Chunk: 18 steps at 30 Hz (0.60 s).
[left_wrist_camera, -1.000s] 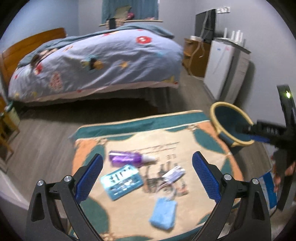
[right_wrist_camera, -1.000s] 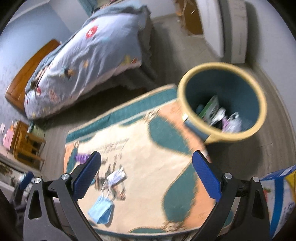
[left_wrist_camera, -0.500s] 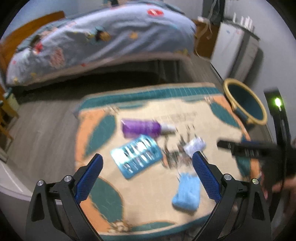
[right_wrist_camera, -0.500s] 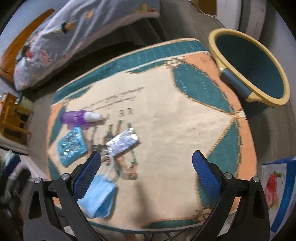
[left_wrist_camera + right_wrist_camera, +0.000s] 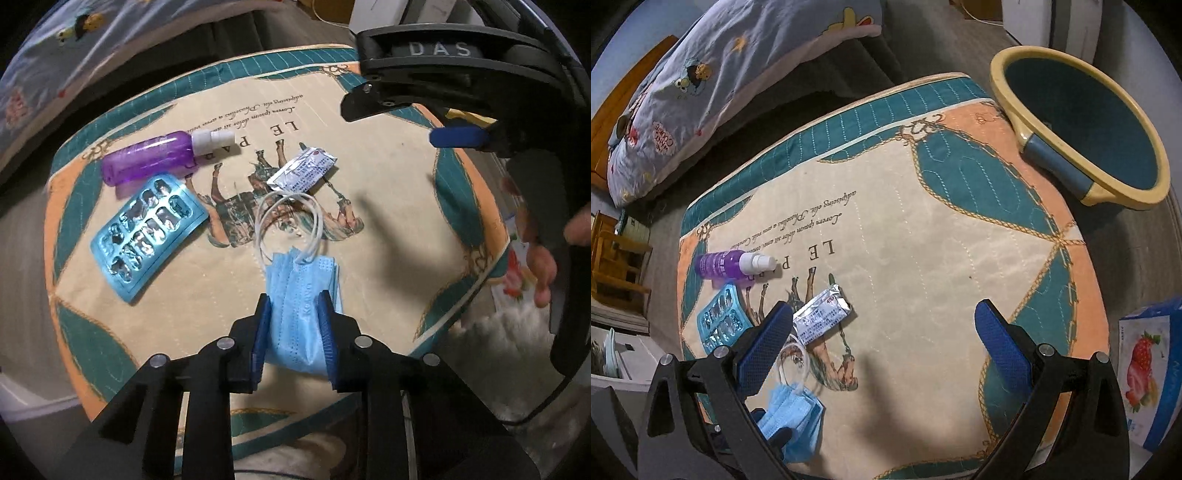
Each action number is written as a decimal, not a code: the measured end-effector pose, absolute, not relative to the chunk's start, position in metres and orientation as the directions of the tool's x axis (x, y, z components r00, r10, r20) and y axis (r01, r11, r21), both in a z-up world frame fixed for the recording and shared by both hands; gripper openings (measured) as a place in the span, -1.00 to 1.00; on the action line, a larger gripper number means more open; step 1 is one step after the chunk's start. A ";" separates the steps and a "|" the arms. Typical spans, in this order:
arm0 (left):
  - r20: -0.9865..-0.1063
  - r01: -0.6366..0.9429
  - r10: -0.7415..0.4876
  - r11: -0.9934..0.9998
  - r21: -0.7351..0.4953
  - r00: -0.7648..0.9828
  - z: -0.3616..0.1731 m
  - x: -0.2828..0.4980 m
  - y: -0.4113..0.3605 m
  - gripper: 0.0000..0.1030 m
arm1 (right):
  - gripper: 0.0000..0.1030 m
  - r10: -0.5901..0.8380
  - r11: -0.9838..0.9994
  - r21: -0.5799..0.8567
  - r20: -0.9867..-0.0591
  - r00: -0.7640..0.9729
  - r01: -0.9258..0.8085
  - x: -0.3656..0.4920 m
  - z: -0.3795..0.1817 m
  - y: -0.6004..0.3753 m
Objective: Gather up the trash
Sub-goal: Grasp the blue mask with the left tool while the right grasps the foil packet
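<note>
A crumpled blue face mask (image 5: 301, 291) lies at the near edge of the cloth-covered table (image 5: 942, 240). My left gripper (image 5: 294, 308) stands over it with its jaws closing, and both blue pads press the mask's sides. A silver sachet (image 5: 822, 319), a blue blister pack (image 5: 147, 221) and a purple spray bottle (image 5: 147, 158) lie beyond the mask. My right gripper (image 5: 882, 325) hangs open above the table, its left finger beside the sachet and nothing between the pads. The mask (image 5: 790, 417) also shows low on the left in the right wrist view.
A yellow-rimmed teal bin (image 5: 999, 70) stands off the table's far right corner. A box with a strawberry picture (image 5: 1148, 369) sits to the right, a bed (image 5: 720, 74) behind the table and a wooden chair (image 5: 613, 258) on the left.
My left gripper has dropped onto the mask and its jaws have gone from wide to narrow around it. My right gripper has come down from above the bin toward the table.
</note>
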<state>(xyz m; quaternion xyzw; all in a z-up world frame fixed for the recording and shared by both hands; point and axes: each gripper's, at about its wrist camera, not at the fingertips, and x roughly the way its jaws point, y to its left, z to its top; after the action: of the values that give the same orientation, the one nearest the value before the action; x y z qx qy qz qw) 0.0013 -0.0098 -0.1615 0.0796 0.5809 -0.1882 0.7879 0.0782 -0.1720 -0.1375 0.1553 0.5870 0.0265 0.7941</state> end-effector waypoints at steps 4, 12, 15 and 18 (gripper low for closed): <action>-0.939 0.322 -0.168 0.944 -0.066 0.300 -0.154 0.011 0.005 -0.75 | 0.88 0.238 0.957 0.277 -0.920 0.310 0.087 0.085 -0.142 -0.163; -0.920 0.215 -0.133 0.975 -0.055 0.368 -0.136 0.027 0.032 -0.82 | 0.81 0.269 0.959 0.283 -0.923 0.277 0.011 0.094 -0.153 -0.144; -0.919 0.165 -0.106 0.985 -0.046 0.380 -0.134 0.035 0.047 -0.82 | 0.47 0.298 0.954 0.299 -0.925 0.235 -0.031 0.096 -0.162 -0.133; -0.920 0.129 -0.108 0.990 -0.063 0.378 -0.135 0.040 0.058 -0.82 | 0.40 0.296 0.955 0.283 -0.932 0.210 -0.091 0.095 -0.168 -0.118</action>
<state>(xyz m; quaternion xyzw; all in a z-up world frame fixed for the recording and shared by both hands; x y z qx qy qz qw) 0.0399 0.0579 -0.1348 0.0097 0.5532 -0.0714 0.8299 0.0950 -0.1176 -0.1684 0.0832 0.6161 0.1253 0.7732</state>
